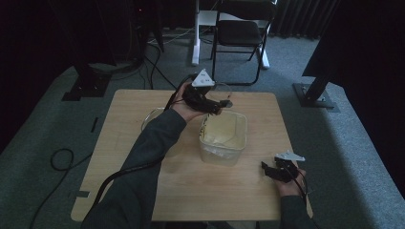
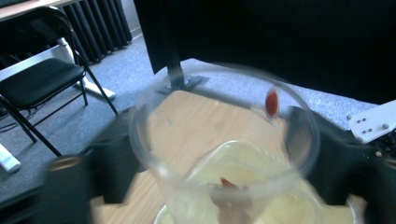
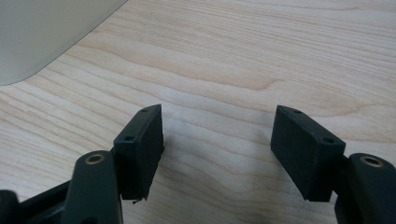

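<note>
Clear plastic cup (image 2: 224,140) sat between left gripper (image 1: 220,104) jaws, tipped over the tub (image 1: 223,138) near the desk's (image 1: 143,157) far edge; whether pads pressed it, can't tell. Looked light, thin-walled, slippery: grip mid-wall gently. Right gripper (image 3: 217,140) was open, empty, near-right corner.

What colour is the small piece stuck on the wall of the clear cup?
Red, best seen in the left gripper view: the small piece clings inside the clear cup.
</note>
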`<state>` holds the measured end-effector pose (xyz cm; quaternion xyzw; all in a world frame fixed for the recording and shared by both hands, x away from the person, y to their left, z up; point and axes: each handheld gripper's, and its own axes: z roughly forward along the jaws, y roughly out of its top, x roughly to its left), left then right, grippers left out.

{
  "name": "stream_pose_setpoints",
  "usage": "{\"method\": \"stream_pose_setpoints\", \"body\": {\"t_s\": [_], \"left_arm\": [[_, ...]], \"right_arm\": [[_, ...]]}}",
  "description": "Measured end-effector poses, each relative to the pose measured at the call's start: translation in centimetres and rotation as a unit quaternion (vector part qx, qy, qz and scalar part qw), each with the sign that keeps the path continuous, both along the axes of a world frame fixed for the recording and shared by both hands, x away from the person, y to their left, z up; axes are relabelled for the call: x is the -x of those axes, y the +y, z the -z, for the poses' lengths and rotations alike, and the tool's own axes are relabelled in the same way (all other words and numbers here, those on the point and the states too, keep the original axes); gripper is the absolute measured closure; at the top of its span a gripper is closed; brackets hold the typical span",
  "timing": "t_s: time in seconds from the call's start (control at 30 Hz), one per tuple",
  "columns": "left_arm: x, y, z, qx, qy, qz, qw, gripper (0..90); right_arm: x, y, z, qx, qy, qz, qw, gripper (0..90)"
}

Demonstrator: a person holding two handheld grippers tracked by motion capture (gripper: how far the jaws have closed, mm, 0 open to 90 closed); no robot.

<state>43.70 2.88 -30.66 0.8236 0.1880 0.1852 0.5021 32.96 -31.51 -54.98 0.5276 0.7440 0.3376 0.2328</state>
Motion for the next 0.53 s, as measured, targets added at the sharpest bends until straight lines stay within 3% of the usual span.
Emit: {"method": "stream_pose_setpoints", "body": {"t_s": [0.13,0.53], "left_arm": [[0.1,-0.1,-0.1,-0.003,0.002,0.004,1.0000,11.9],[0.0,1.7,-0.6,-0.002,-0.012,-0.018,0.9998,12.1]], "right_arm": [[0.0,0.0,0.0,0.000,0.000,0.000,1.0000,33.9],[-0.1,0.0,0.0,0.001,0.002,0.001,1.0000,31.1]]}}
